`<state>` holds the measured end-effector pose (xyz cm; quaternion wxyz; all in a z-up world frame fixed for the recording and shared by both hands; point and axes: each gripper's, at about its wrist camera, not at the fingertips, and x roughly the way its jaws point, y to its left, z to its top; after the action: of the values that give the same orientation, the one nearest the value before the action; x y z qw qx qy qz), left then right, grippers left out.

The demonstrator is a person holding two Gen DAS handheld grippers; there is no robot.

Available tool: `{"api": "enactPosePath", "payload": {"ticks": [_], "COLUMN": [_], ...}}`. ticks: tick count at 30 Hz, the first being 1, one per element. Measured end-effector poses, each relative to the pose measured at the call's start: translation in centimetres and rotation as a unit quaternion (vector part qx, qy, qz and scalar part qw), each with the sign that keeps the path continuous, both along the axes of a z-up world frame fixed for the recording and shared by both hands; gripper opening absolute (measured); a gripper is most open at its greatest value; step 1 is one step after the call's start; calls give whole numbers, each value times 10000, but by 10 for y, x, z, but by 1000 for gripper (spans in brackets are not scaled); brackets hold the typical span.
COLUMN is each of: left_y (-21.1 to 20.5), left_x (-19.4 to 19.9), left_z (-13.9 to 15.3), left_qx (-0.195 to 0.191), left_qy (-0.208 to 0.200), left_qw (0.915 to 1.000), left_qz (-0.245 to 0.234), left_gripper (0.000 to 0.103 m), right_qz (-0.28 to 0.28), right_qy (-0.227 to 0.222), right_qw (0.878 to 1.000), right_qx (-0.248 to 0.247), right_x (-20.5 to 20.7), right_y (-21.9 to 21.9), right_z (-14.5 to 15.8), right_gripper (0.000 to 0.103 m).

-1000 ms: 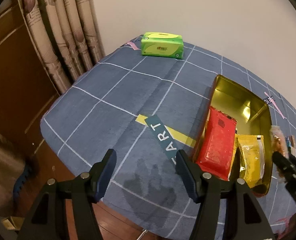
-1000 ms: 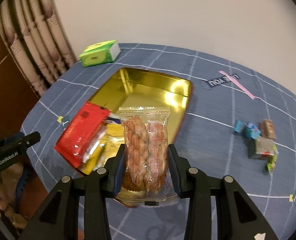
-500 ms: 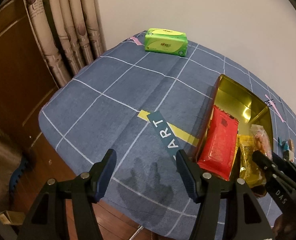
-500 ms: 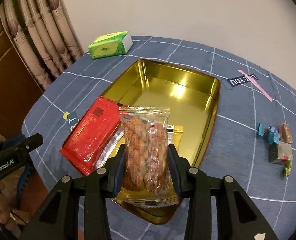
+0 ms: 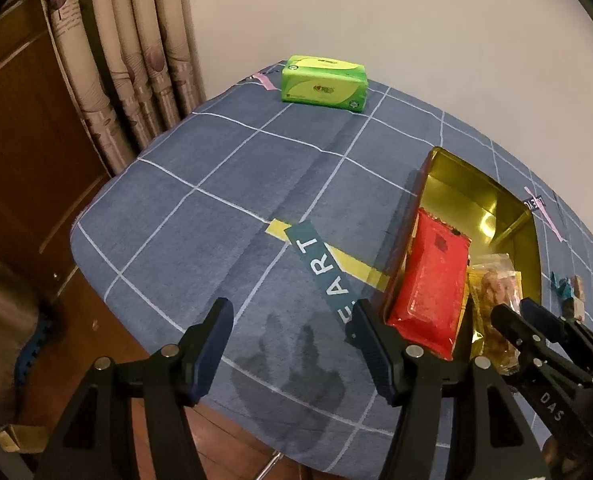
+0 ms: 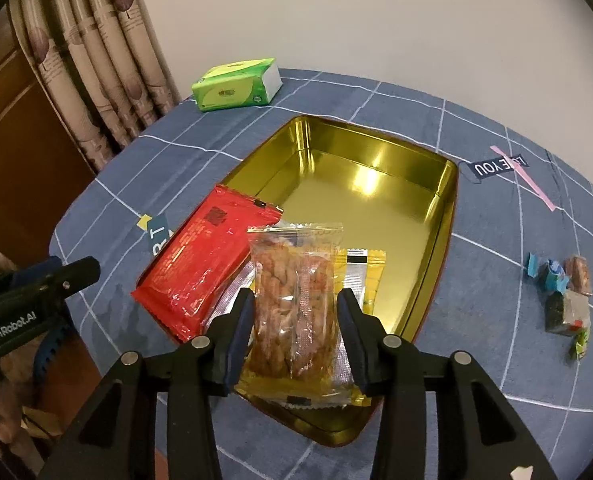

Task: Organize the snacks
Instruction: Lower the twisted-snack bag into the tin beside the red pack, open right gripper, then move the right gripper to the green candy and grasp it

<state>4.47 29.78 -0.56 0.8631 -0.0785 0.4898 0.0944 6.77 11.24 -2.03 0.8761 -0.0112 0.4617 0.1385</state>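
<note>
- While the right gripper [image 6: 295, 316] is positioned over the near end of the gold tray [image 6: 442, 236], the clear bag of twisted snacks [image 6: 296, 300] sits between its two fingers, lying on top of the yellow packet [image 6: 366, 276] inside the tray.
- The jaws of the right gripper have just been opening; a narrow gap shows between each pad and the bag, so the bag is released rather than clamped.
- The red packet [image 6: 204, 264] lies just beside the clear bag, on its left in the right wrist view, with its near end resting over the tray's rim.
- A silver wrapper edge shows between the red packet and the clear bag; what it belongs to cannot be told.
- The far half of the tray holds nothing and reflects the room light.
- The left gripper [image 5: 292, 336] hovers over the blue checked tablecloth [image 5: 224, 168] near the table's edge, its jaws spread wide with nothing between them.
- A printed label reading "ART" [image 5: 324, 272] lies on the cloth between the left gripper and the tray.
- A cluster of small wrapped sweets [image 6: 564, 292] lies on the cloth, well apart from the tray on its right.
- A green tissue pack [image 6: 236, 84] sits at the far edge of the table, near the curtain [image 6: 92, 64].
</note>
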Motion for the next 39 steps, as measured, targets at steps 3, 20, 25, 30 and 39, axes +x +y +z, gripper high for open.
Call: {"api": "enactPosePath", "payload": {"ticks": [3,20,25,30,39], "left_y": [-1,-2,-3,-5,-12], "left_x": [1,0,0,-1,0], "left_z": [0,-1,-1,-1,-3], "left_qx": [2,56,95,118,269], "left_qy": [-4,-16,-12,2,16], "left_qw": [10000,10000,9999,9999,9995], "left_qz": [-35,-44,-45,-69,-136], "left_gripper": [63,63,63,63,63], "right_qz": [13,-869,-1644,-2325,-2720], "right_qy": [-25,-357,-288,-204,126], "right_qw": [10000,9956,9859,9721,9622], "right_qx": [26,11,-143,-237,-54], "right_x": [-1,-14,-15,-21,-18], "right_y": [-1,-98,-169,-233,-282], "right_z": [2,21,12,1,-27], "right_gripper": [48,48,48,48,48]}}
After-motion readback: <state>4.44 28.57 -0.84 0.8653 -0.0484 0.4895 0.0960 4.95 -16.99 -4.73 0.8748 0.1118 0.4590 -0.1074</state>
